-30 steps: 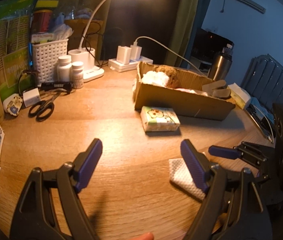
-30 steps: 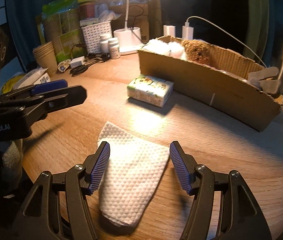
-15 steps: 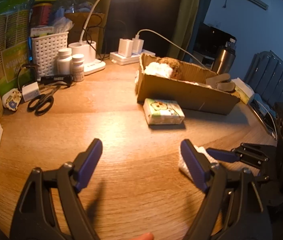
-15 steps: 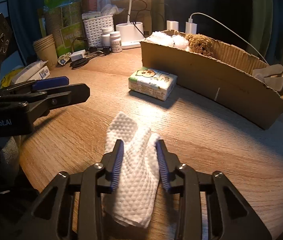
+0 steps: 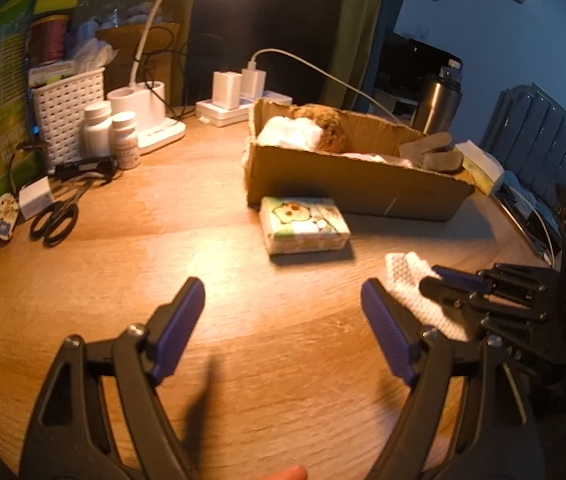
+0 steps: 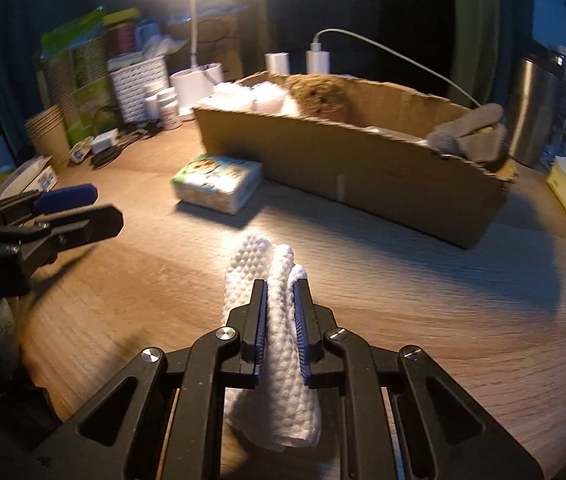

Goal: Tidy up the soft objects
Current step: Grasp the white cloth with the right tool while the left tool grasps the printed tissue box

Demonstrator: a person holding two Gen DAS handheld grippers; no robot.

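My right gripper (image 6: 281,292) is shut on a white dimpled cloth (image 6: 261,258), bunched between its pads and lifted off the wooden table (image 6: 423,300); the cloth also shows in the left wrist view (image 5: 407,276). My left gripper (image 5: 283,304) is open and empty, low over the table. A tissue pack (image 5: 303,224) lies in front of a long cardboard box (image 5: 355,184), which holds white fluffy items (image 5: 289,132), a brown plush (image 5: 325,122) and grey pieces (image 5: 431,150). The pack (image 6: 219,182) and box (image 6: 363,172) lie ahead of the right gripper.
At the back left stand a white basket (image 5: 69,112), two pill bottles (image 5: 109,136), a lamp base (image 5: 143,108), chargers (image 5: 239,88) and scissors (image 5: 55,220). A steel flask (image 5: 439,100) stands behind the box. Paper cups (image 6: 49,136) are at the left.
My right gripper closed on the white cloth, bunched it and lifted it off the table. Both grippers moved forward toward the box. The left gripper stayed open.
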